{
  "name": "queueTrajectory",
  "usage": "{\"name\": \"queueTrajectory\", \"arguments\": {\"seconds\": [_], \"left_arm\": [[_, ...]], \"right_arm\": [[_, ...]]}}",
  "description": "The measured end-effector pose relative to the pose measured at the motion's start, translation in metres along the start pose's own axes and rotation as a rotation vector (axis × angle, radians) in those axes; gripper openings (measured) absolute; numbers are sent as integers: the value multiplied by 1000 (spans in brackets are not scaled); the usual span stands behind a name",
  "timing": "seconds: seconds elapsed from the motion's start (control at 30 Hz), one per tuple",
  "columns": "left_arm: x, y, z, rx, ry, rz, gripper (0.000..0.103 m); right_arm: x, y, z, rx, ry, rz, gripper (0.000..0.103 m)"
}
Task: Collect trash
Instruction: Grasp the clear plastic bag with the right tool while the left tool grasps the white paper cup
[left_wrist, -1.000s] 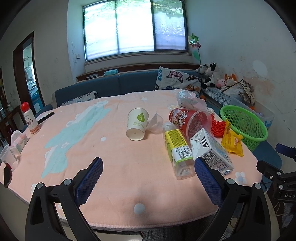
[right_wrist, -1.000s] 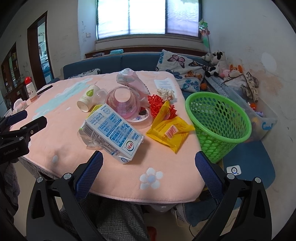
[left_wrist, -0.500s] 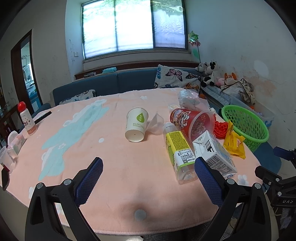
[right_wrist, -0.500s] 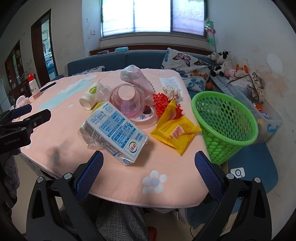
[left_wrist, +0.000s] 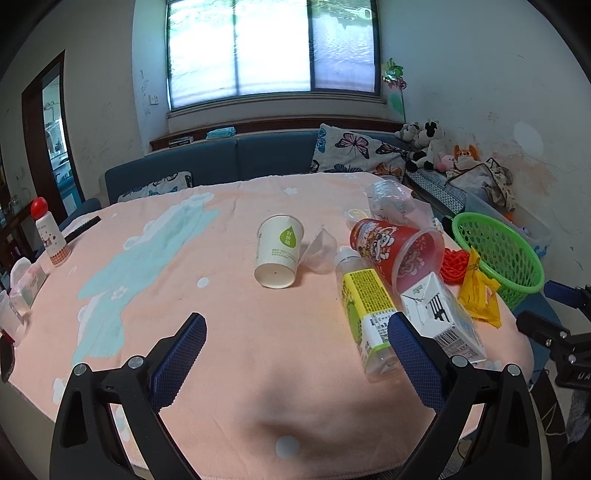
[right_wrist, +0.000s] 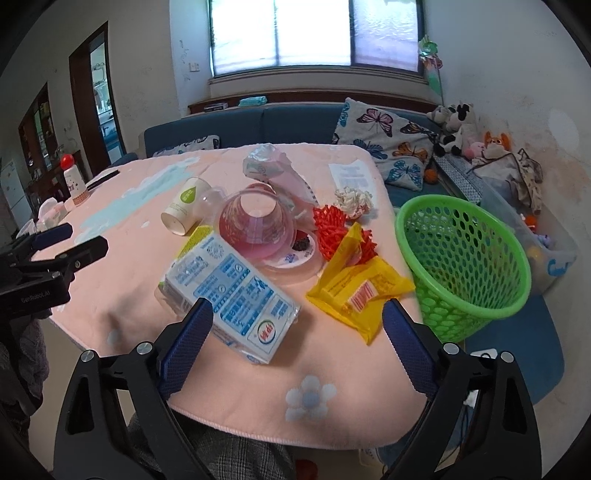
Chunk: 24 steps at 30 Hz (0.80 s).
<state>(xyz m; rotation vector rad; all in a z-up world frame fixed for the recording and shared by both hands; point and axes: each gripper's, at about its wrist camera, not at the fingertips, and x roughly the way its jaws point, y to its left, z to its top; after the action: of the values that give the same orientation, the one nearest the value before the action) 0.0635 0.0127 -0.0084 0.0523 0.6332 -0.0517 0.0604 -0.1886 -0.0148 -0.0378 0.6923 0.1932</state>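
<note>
Trash lies on the pink-clothed table (left_wrist: 229, 332): a tipped paper cup (left_wrist: 279, 251), a plastic bottle with a yellow label (left_wrist: 365, 314), a red plastic cup (left_wrist: 399, 247), a milk carton (right_wrist: 231, 291), a yellow wrapper (right_wrist: 360, 291), red netting (right_wrist: 332, 229) and a clear bag (right_wrist: 269, 166). A green mesh basket (right_wrist: 461, 254) stands off the table's right edge. My left gripper (left_wrist: 295, 347) is open and empty over the near table edge. My right gripper (right_wrist: 297, 328) is open and empty, just above the carton and wrapper.
A red-capped bottle (left_wrist: 50, 236) and small containers (left_wrist: 22, 291) stand at the table's left edge. A blue sofa (left_wrist: 236, 158) with cushions runs behind the table. Soft toys (left_wrist: 428, 147) and a storage bin (right_wrist: 543, 236) are at the right wall.
Both grippers have moved forward over the table, closer to the trash. Both stay open. Nothing on the table has moved.
</note>
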Motion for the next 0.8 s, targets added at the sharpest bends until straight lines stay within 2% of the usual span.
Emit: {"name": "queueTrajectory", "arguments": {"seconds": [0.2,0.27,0.6,0.8], "left_arm": [[8,6,4,-6,5,10,93],[11,9,5,-9,10,12,87],[35,22,17,-29,39,22,87],[53,33,33,-56,62,8,80]], "right_arm": [[14,-2,26,-23,-8,45,84],[24,-4,38,-20,0,68,79],[67,-3,91,-36,13,144,73],[103,-1,114,-46,51,160,69]]}}
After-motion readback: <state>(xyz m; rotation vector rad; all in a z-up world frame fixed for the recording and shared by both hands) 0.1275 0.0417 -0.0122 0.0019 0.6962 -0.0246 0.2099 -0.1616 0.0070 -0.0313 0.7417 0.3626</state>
